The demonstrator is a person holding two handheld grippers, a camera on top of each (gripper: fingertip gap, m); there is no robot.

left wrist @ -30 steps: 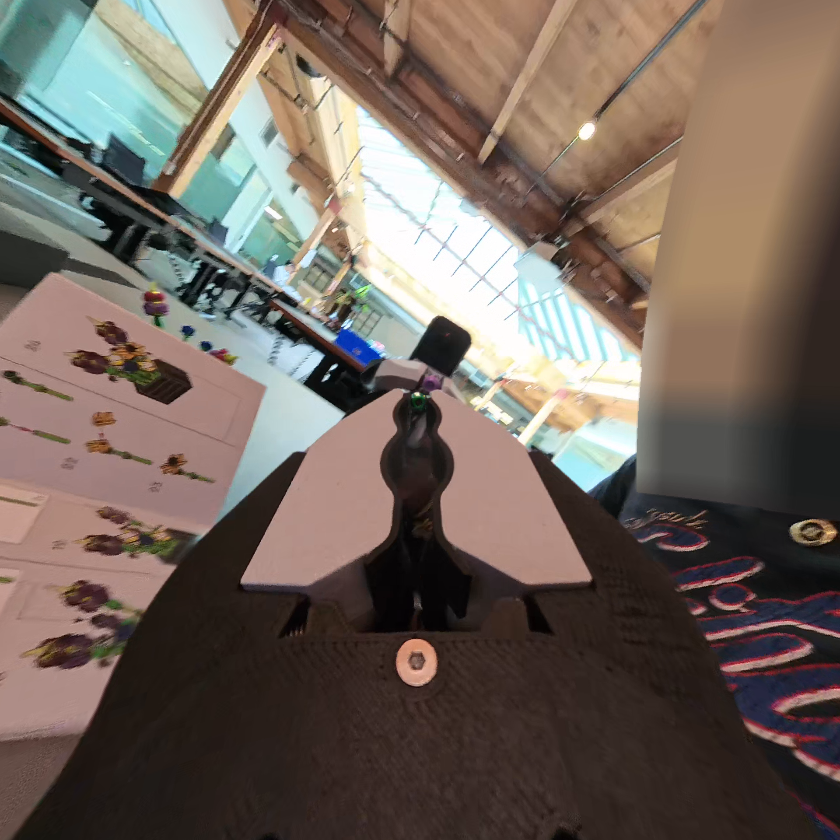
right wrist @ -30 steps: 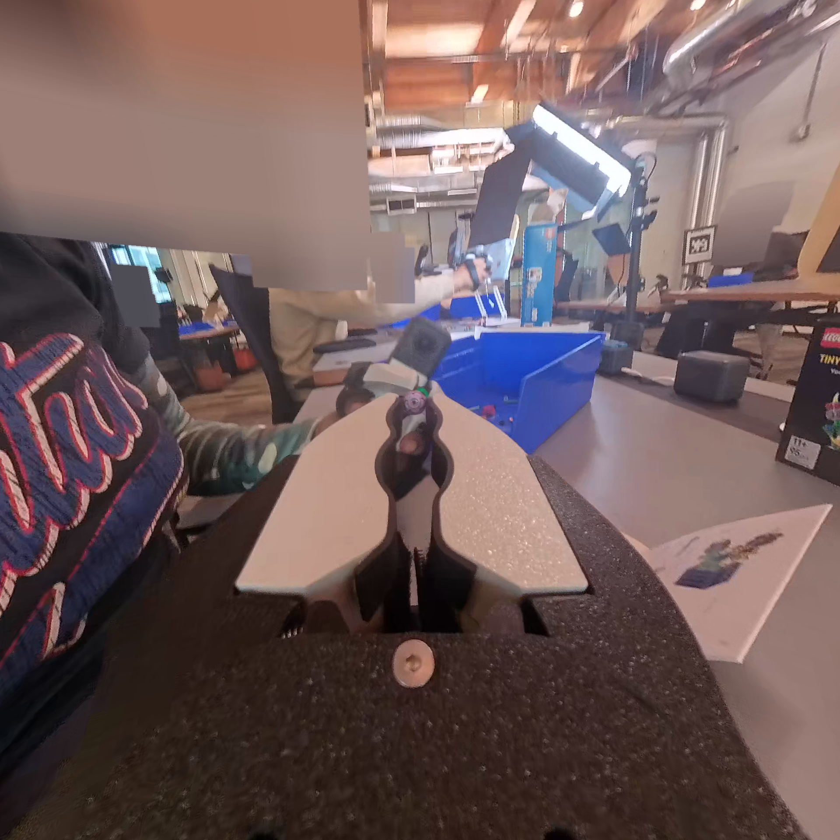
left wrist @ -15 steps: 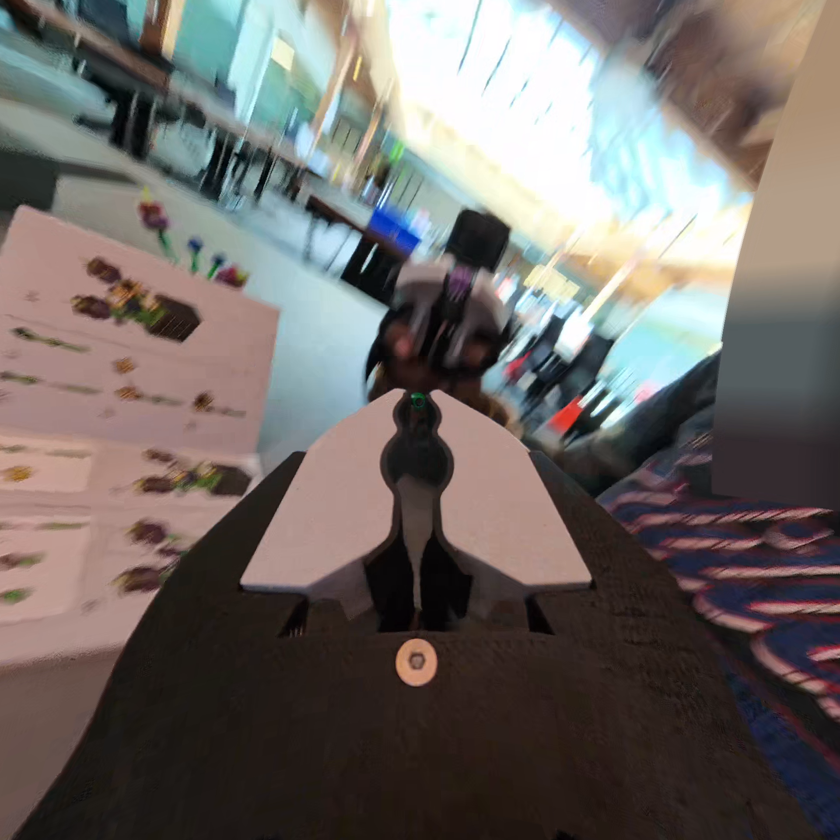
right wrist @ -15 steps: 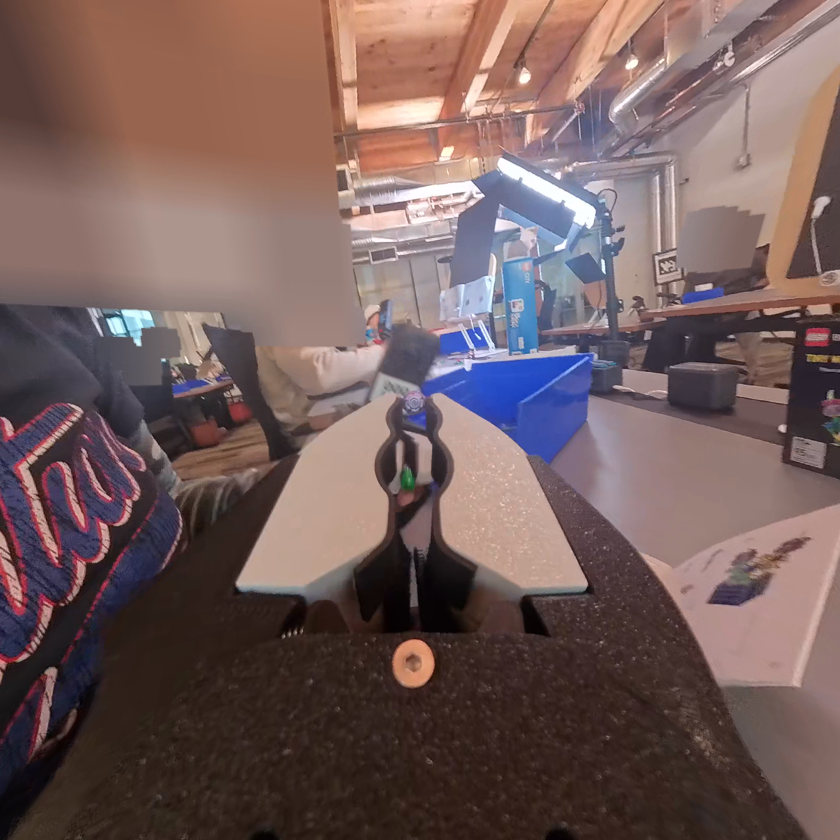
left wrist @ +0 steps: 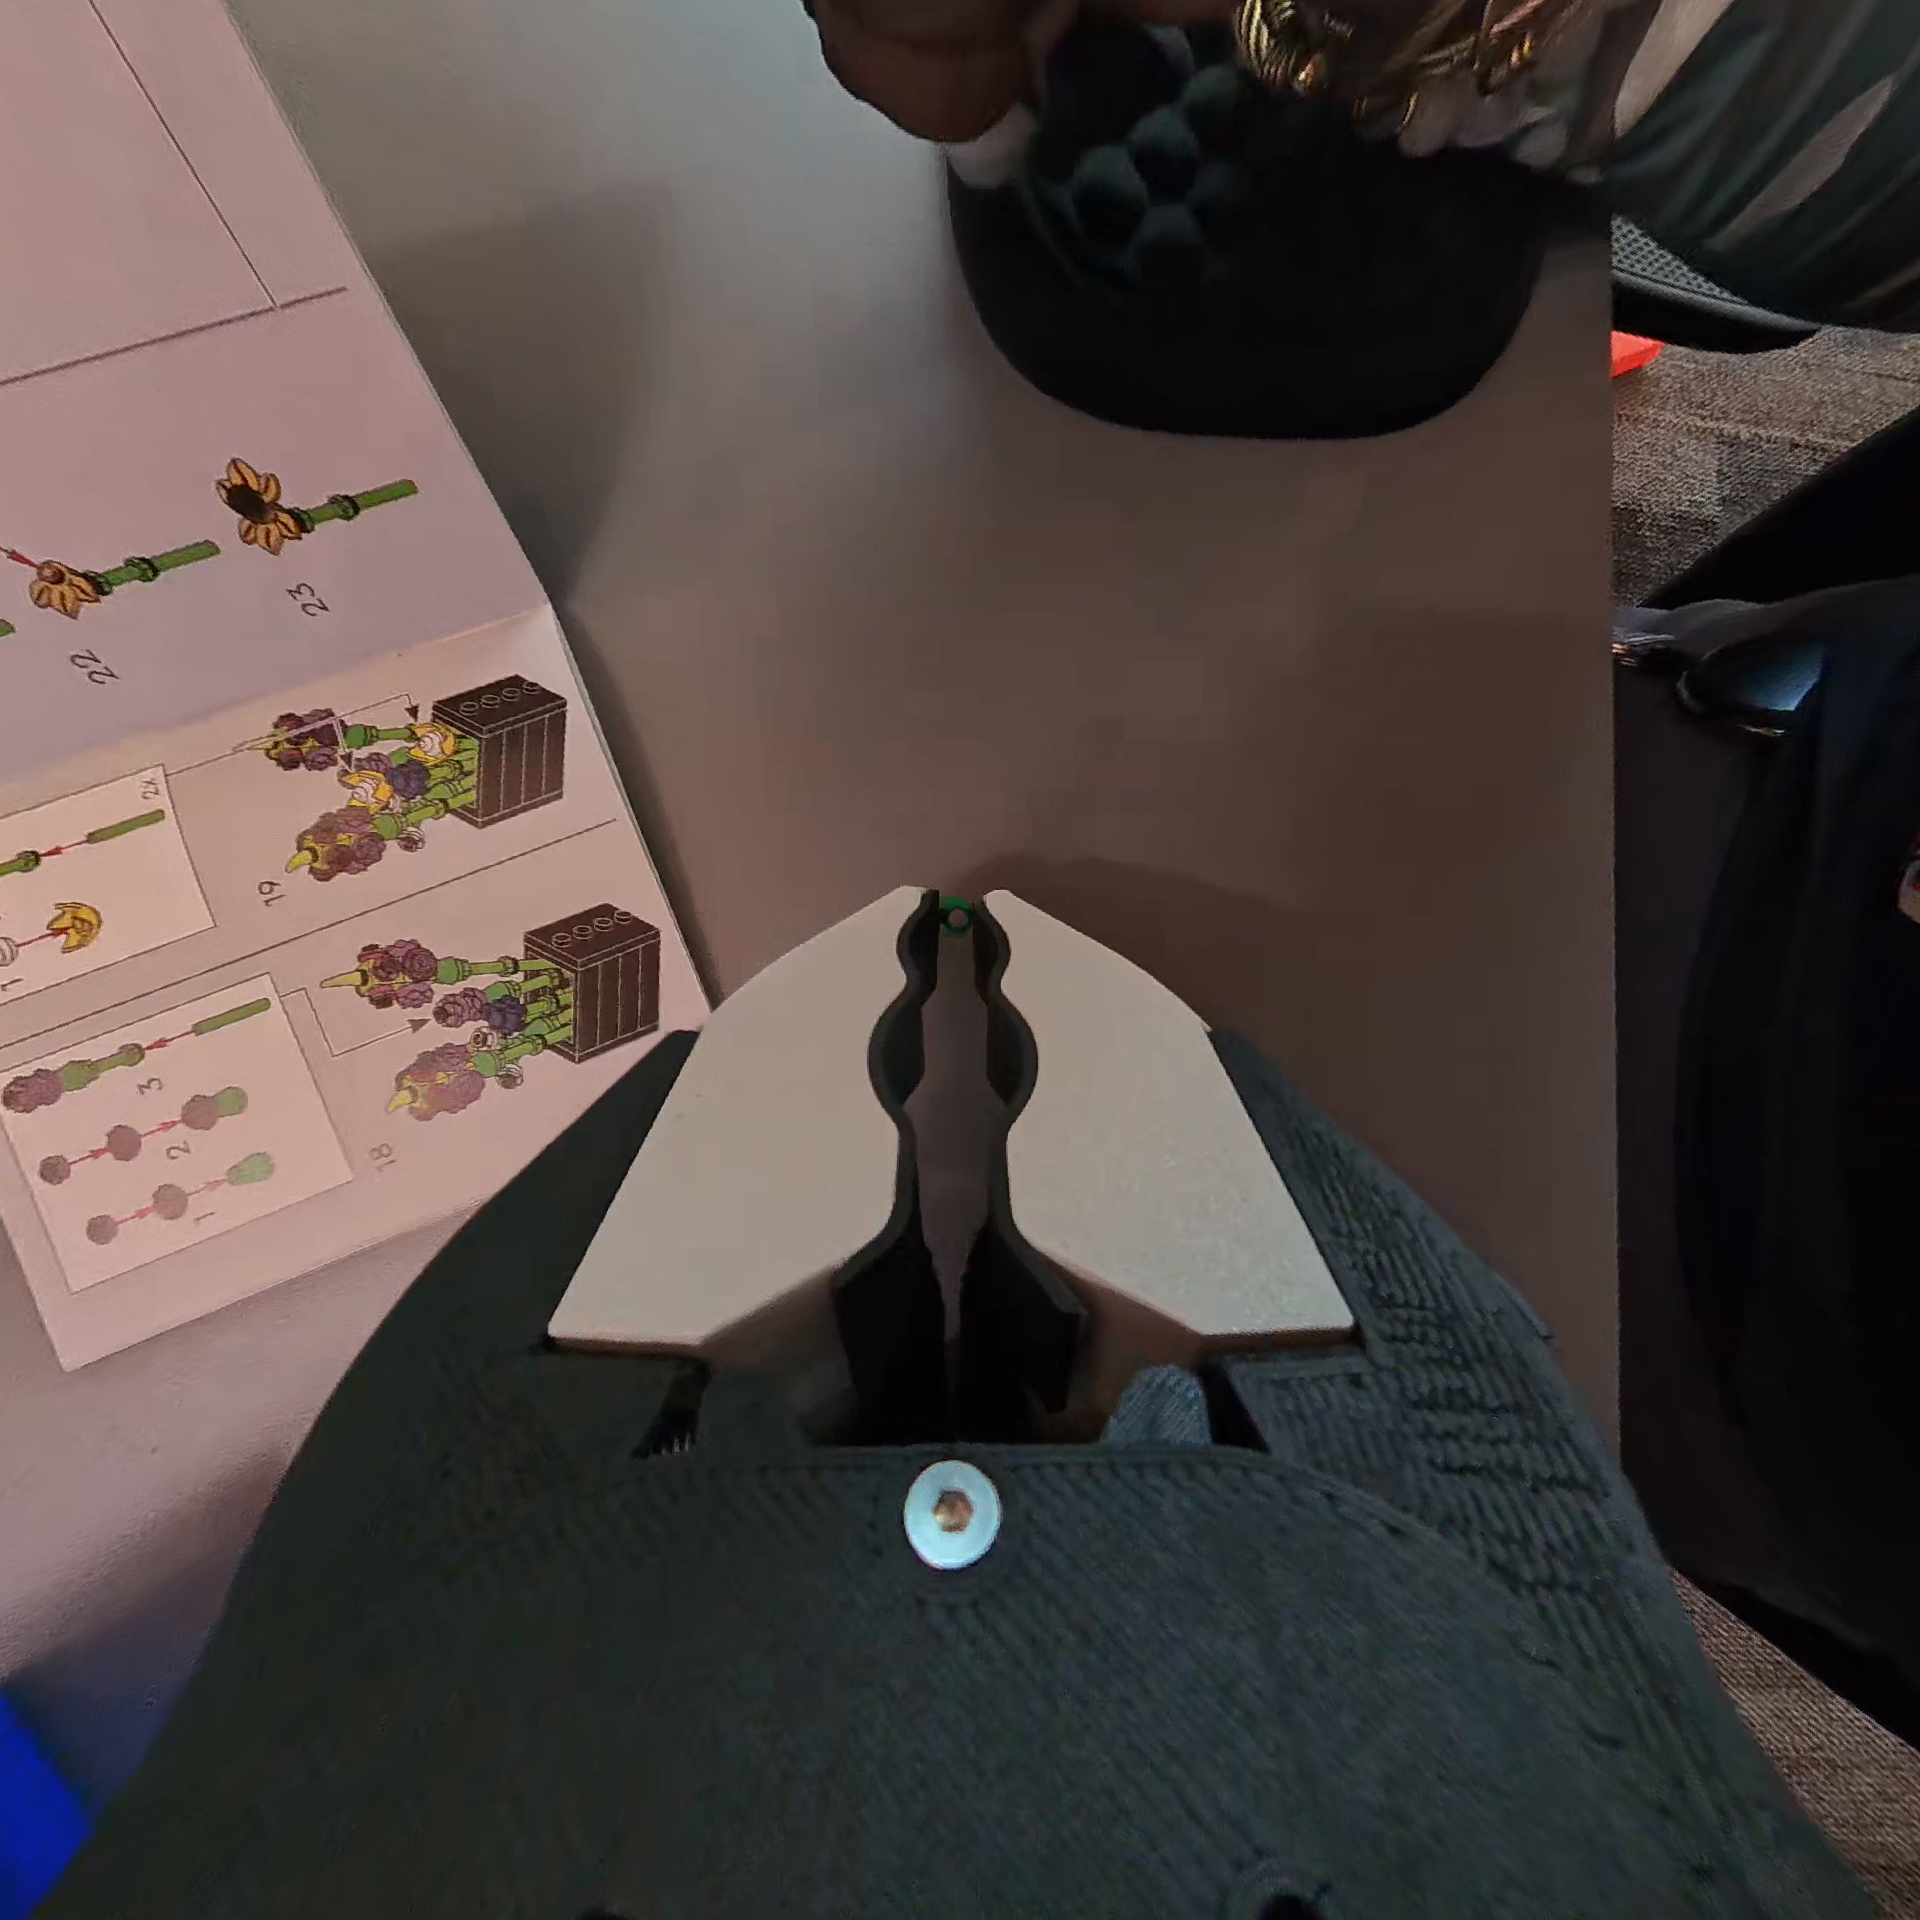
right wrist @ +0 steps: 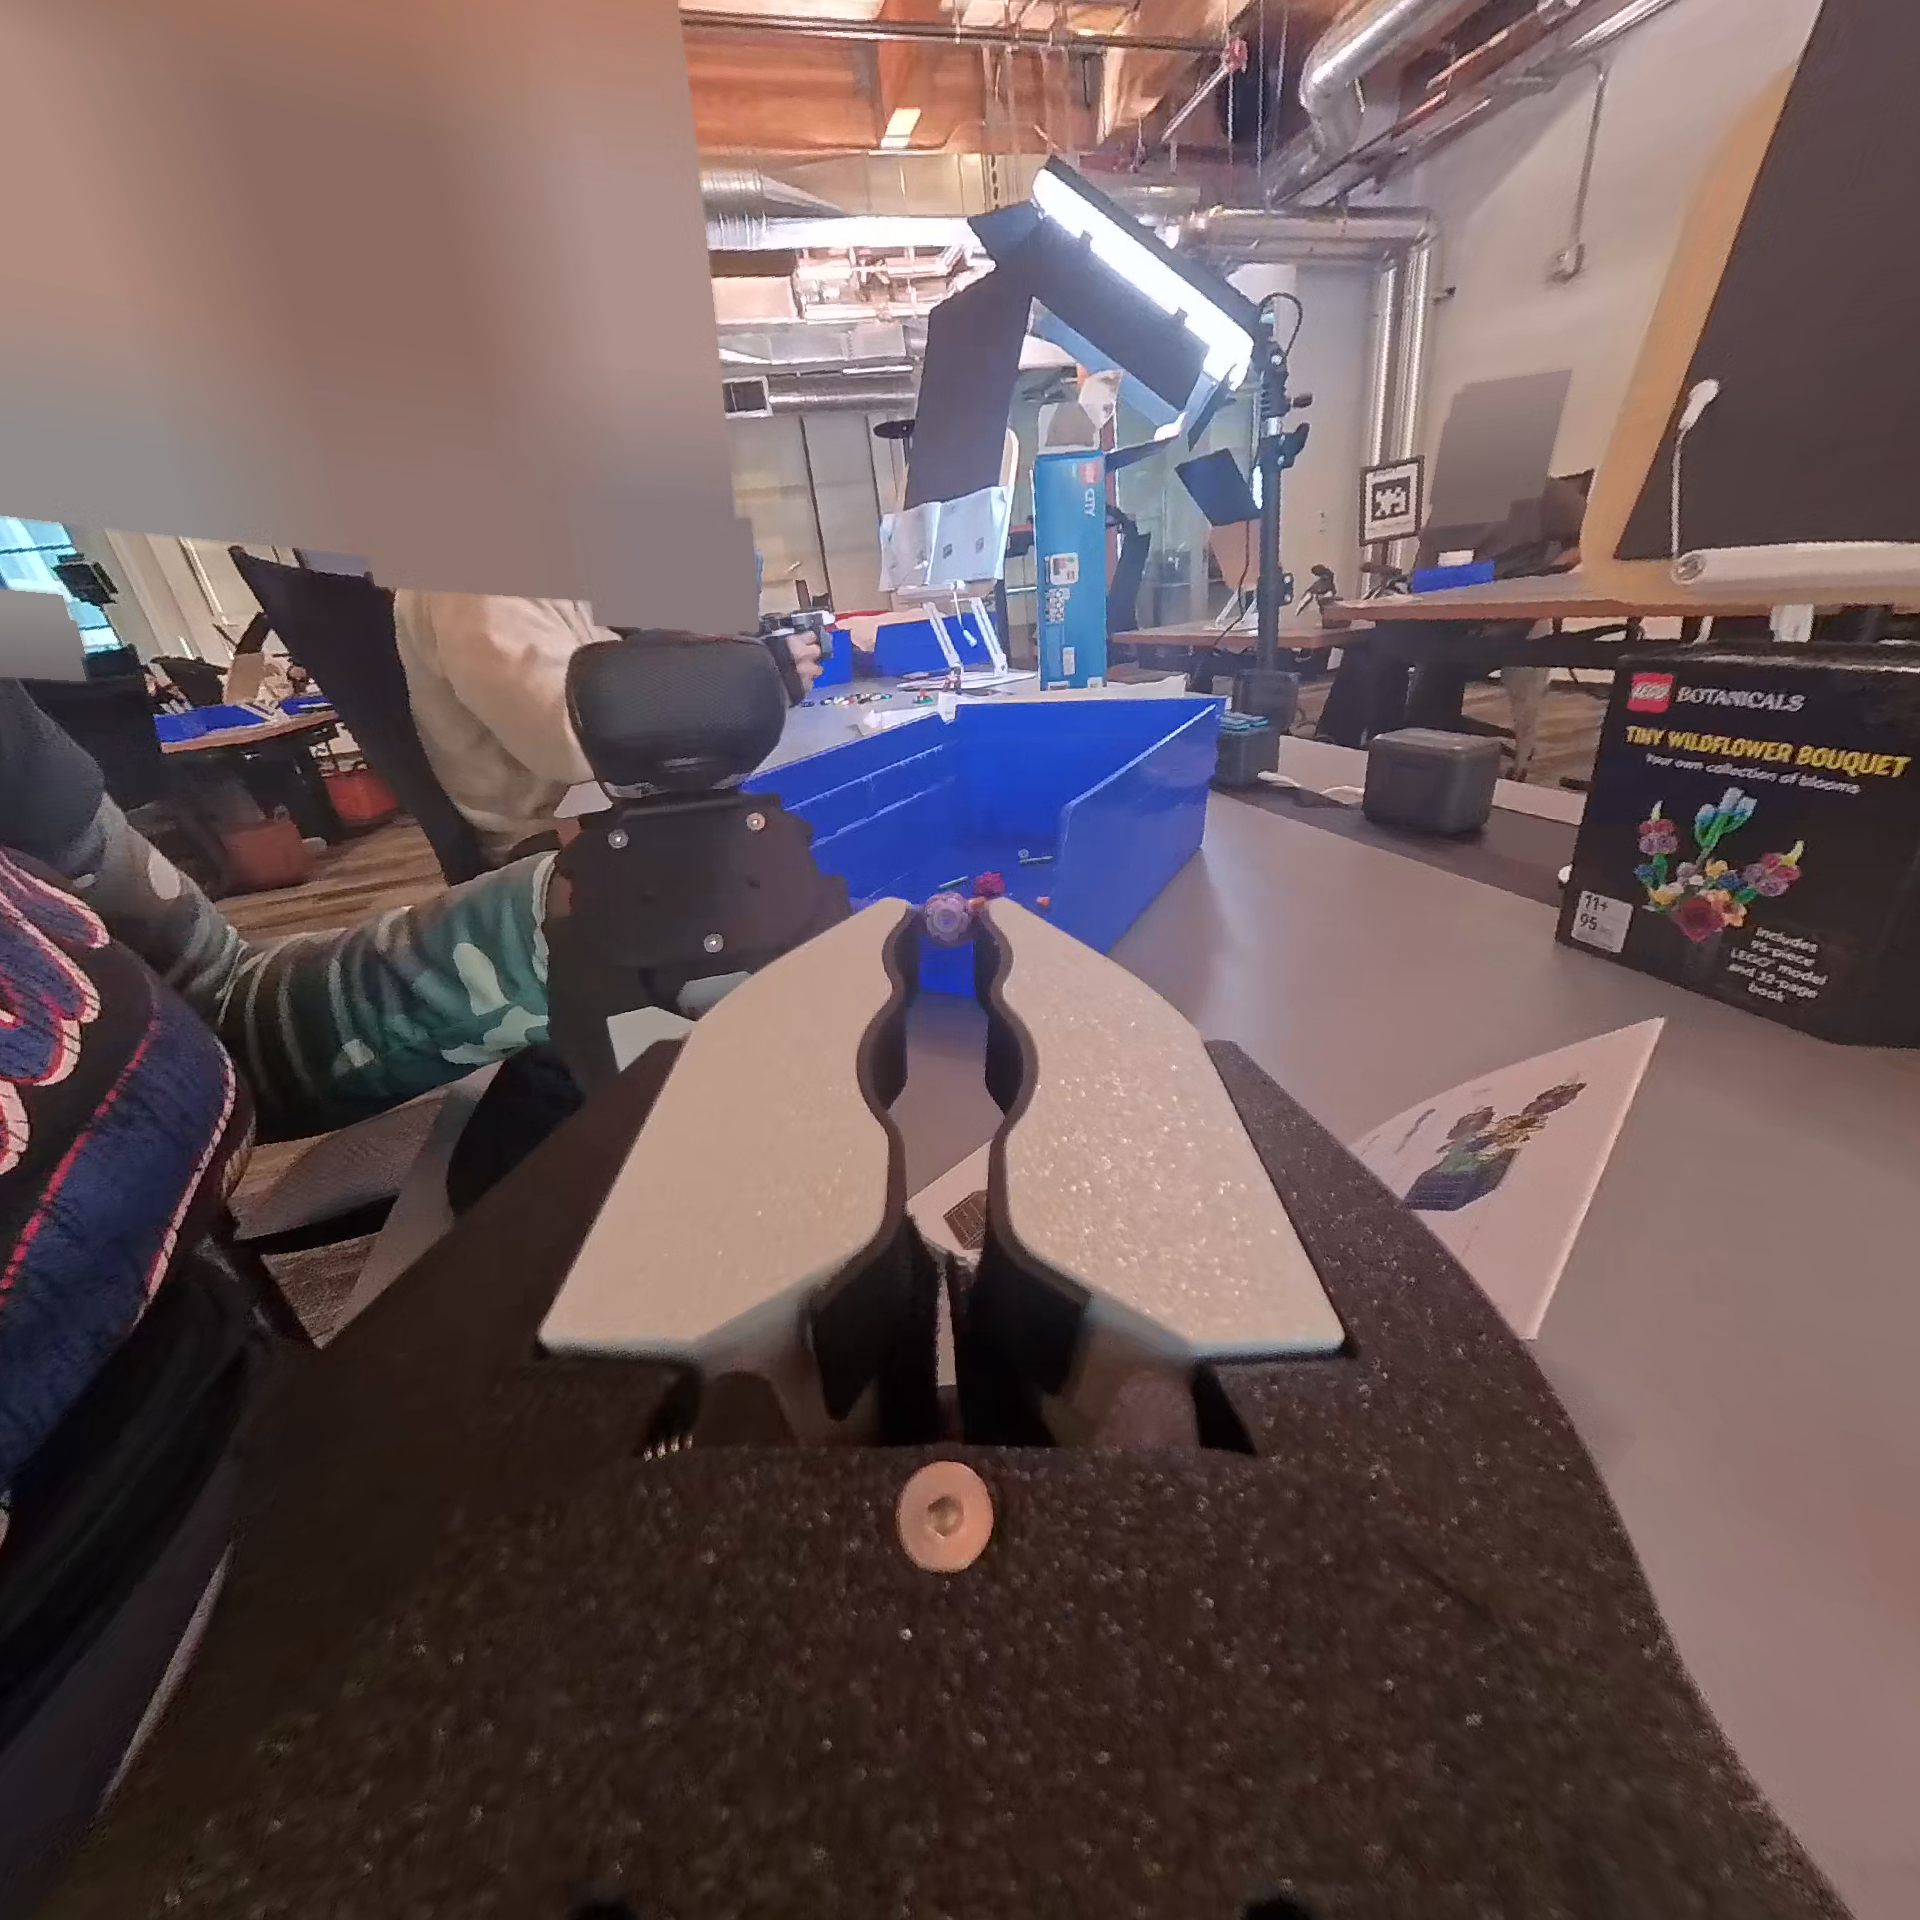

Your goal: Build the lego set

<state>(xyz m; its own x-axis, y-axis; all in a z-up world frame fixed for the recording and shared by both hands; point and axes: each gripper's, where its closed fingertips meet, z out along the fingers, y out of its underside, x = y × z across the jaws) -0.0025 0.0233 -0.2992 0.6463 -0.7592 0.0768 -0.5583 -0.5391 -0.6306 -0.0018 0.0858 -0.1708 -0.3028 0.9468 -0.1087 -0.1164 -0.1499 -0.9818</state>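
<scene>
My left gripper [left wrist: 954,914] points down at the grey table [left wrist: 1091,644] and is shut on a small green lego stem piece [left wrist: 955,918] at its tips. My right gripper [right wrist: 948,916] is shut on a small purple lego flower piece [right wrist: 945,918] and is held level above the table. The left gripper's black body [right wrist: 681,821] shows to the left in the right wrist view. The right gripper's black body [left wrist: 1247,270] shows at the top of the left wrist view, held by a hand.
An open instruction booklet [left wrist: 260,831] lies left of the left gripper; a page [right wrist: 1496,1153] also shows in the right view. A blue bin [right wrist: 1039,800] with loose pieces stands ahead. A black lego box [right wrist: 1745,842] stands at right. A person's dark sweater [right wrist: 83,1122] is at left. Spacing between my two grippers at the tips: around 15 cm.
The two grippers have pulled apart. My left gripper has swung down from facing the ceiling to facing the table, still holding the green piece. The right gripper keeps the purple piece.
</scene>
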